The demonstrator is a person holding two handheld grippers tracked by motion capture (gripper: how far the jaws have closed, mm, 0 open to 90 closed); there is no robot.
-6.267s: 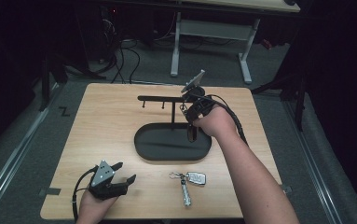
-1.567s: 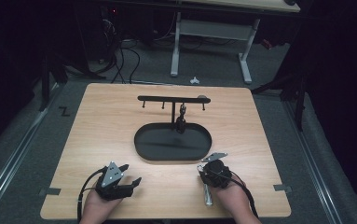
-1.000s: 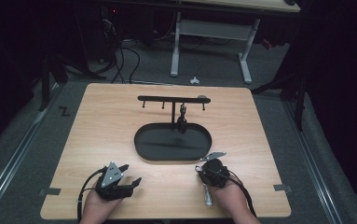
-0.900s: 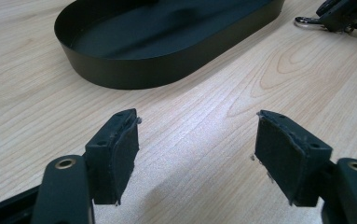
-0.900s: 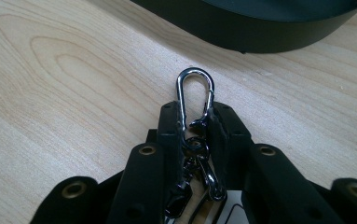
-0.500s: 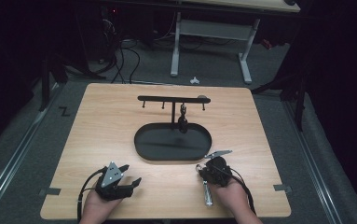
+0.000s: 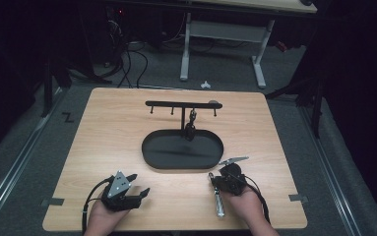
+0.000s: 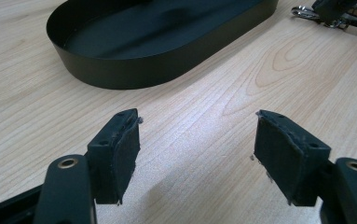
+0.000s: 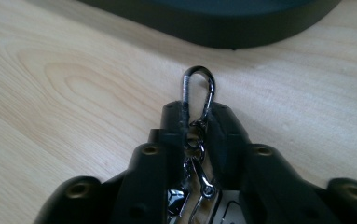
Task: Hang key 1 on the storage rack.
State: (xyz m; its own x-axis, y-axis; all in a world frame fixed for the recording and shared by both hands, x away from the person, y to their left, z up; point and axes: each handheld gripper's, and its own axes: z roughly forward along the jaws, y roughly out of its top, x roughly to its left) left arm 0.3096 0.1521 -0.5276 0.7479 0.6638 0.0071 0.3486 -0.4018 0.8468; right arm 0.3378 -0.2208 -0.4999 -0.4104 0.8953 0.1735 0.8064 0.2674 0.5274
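Right tool (image 9: pixel 197 122), low on the desk (image 7: pixel 127 128) just before the black oval tray (image 7: pixel 149 147), has just clamped its jaws shut on the carabiner (image 9: pixel 198 88) of the keychain (image 7: pixel 218 199), so lifting looks next, while left tool (image 8: pixel 197 140) rests open and empty.

Dim room w/ table (image 7: pixel 127 123) lit from above; soft shadows, gripper views sharp, far edges slightly blurred.

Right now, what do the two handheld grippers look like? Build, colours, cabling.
Both are black. The left gripper carries a grey three-cornered plate and trails a black cable; its fingers are flat pads on arms with brass-ringed screw holes. The right gripper has a grey plate and cable too. Forearms bare.
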